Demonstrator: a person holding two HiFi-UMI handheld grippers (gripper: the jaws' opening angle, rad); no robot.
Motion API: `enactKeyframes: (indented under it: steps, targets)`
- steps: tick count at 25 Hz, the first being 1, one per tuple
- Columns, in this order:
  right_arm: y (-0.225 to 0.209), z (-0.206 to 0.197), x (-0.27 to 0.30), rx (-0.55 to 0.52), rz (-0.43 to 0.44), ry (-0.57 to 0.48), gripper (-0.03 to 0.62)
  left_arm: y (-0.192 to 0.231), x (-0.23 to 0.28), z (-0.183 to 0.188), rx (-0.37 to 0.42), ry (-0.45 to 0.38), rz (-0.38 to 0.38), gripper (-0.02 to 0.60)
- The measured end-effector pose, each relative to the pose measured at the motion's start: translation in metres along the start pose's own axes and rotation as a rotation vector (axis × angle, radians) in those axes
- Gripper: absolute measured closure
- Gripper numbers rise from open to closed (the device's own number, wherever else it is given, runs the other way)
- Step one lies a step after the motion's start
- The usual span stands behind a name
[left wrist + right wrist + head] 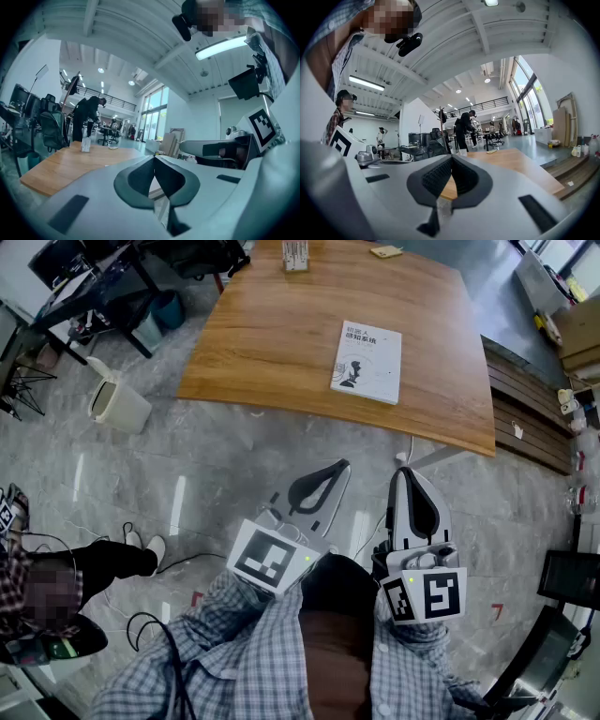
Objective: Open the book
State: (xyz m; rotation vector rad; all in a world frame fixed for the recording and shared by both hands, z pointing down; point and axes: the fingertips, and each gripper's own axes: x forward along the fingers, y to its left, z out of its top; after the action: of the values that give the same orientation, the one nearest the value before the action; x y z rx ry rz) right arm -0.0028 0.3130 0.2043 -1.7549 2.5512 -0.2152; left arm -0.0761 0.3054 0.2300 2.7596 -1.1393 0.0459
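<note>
A closed white book (pixel 367 361) lies flat on the wooden table (pixel 281 343), toward its near right side. Both grippers hang low over the grey floor, short of the table's near edge and close to the person's checked sleeves. My left gripper (pixel 343 464) points up and right with its jaws together and nothing between them (pixel 153 158). The right gripper (pixel 402 472) points straight toward the table, also shut and empty (pixel 451 157). Neither touches the book. The table top (pixel 511 161) shows beyond the right jaws; the book itself cannot be made out in either gripper view.
A small holder (pixel 295 256) and a flat tan item (pixel 385 251) sit at the table's far end. A white bin (pixel 117 401) and a teal bin (pixel 167 307) stand left of the table. Wooden steps (pixel 525 418) run along the right. A seated person (pixel 56 587) and floor cables are at left.
</note>
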Motion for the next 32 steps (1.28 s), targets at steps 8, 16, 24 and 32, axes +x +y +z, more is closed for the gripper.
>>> enactKeyframes:
  steps: [8, 16, 24, 32]
  targets:
    - [-0.002, -0.001, -0.003, 0.000, -0.003, 0.000, 0.574, 0.001, -0.003, -0.001, 0.007, 0.010, 0.013, 0.581]
    - [-0.012, -0.003, -0.010, 0.018, -0.010, -0.002, 0.574, -0.007, -0.002, 0.000, 0.010, -0.003, 0.027, 0.581]
    - [-0.023, 0.004, -0.023, 0.012, 0.014, -0.007, 0.574, -0.021, 0.001, 0.008, 0.033, -0.013, 0.059, 0.581]
    - [-0.043, 0.008, -0.043, 0.001, 0.039, -0.030, 0.574, -0.047, 0.006, 0.003, 0.046, -0.027, 0.092, 0.581]
